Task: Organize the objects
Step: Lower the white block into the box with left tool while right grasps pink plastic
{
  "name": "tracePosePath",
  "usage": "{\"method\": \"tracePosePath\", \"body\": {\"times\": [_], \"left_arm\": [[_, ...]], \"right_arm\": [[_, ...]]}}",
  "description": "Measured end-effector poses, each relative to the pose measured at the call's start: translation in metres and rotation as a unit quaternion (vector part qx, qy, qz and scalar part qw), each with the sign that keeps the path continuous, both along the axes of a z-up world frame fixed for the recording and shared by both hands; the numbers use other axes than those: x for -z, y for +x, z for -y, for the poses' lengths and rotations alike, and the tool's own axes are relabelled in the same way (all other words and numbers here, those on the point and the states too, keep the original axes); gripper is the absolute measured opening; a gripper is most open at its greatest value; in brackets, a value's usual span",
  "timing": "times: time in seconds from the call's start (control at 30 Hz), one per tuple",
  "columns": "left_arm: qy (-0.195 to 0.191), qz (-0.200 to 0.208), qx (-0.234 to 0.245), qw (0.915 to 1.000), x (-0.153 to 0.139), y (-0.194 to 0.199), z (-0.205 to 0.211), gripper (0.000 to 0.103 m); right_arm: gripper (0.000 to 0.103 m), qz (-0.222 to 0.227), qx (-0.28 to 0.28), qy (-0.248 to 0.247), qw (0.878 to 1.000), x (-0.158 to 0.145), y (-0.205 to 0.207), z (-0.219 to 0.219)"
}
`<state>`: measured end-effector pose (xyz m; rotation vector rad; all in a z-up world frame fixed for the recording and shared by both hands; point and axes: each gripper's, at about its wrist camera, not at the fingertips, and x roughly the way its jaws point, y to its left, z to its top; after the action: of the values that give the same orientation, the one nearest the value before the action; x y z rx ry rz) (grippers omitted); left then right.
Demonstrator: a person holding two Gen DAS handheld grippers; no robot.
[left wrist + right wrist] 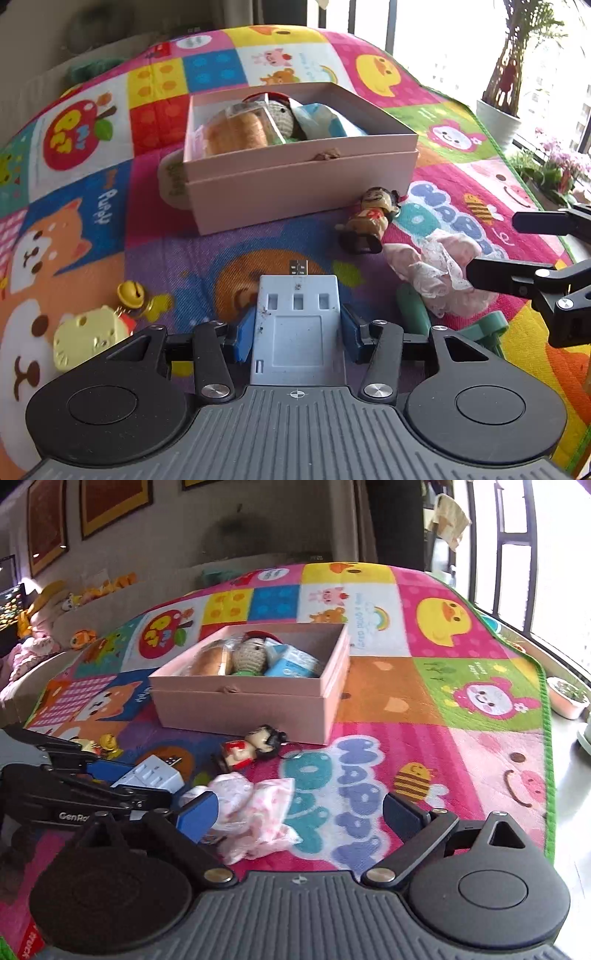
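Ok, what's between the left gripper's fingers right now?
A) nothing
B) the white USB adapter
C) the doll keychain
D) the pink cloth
B: the left gripper has its blue pads on both sides of the white USB adapter; the cloth and doll lie on the mat.

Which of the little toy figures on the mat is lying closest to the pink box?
The wooden doll with black hair, lying on its side right by the box; the yellow cat charm sits farther away.

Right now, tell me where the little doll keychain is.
The doll keychain lies on the play mat just in front of the pink box, near its right front corner in the left wrist view, with the pink cloth just nearer the camera.
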<state>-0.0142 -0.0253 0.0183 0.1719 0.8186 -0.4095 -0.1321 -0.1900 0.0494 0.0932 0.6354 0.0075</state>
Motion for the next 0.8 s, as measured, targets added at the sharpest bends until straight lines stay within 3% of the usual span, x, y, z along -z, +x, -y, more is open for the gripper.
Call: {"method": "tracePosePath", "body": {"times": [0.1,0.17,0.27,0.3,0.33,0.4,0.6,0.8], "left_arm": [[-0.015,0.000,-0.005,0.9999,0.000,-0.007,-0.009,0.053],[-0.020,0.002,-0.008,0.9998,0.001,-0.010,-0.014,0.053],[-0.024,0.002,-0.011,0.9997,0.001,-0.016,-0.020,0.053],[-0.031,-0.001,-0.013,0.9994,0.000,-0.017,-0.024,0.053],[-0.042,-0.005,-0.014,0.9990,-0.002,-0.017,-0.028,0.053],[-0.072,0.000,-0.016,0.9973,-0.011,-0.015,-0.036,0.053],[-0.130,0.054,0.002,0.9901,-0.074,0.023,-0.031,0.053],[-0.185,0.073,-0.009,0.9800,-0.099,0.095,0.010,0.053]], "right_arm": [[0.095,-0.013,-0.025,0.027,0.999,0.001,0.009,-0.007],[0.086,-0.032,-0.030,0.037,0.998,0.007,0.023,-0.012],[0.050,-0.056,-0.043,0.049,0.996,0.014,0.039,-0.020],[0.029,-0.058,-0.054,0.048,0.996,0.011,0.041,-0.022],[0.024,-0.056,-0.060,0.037,0.996,0.005,0.041,-0.025],[0.020,-0.032,-0.059,0.014,0.998,-0.012,0.036,-0.027],[0.019,0.034,-0.056,0.032,0.997,-0.072,0.029,0.004],[0.020,0.060,-0.004,0.028,0.998,-0.087,0.032,0.035]]}}
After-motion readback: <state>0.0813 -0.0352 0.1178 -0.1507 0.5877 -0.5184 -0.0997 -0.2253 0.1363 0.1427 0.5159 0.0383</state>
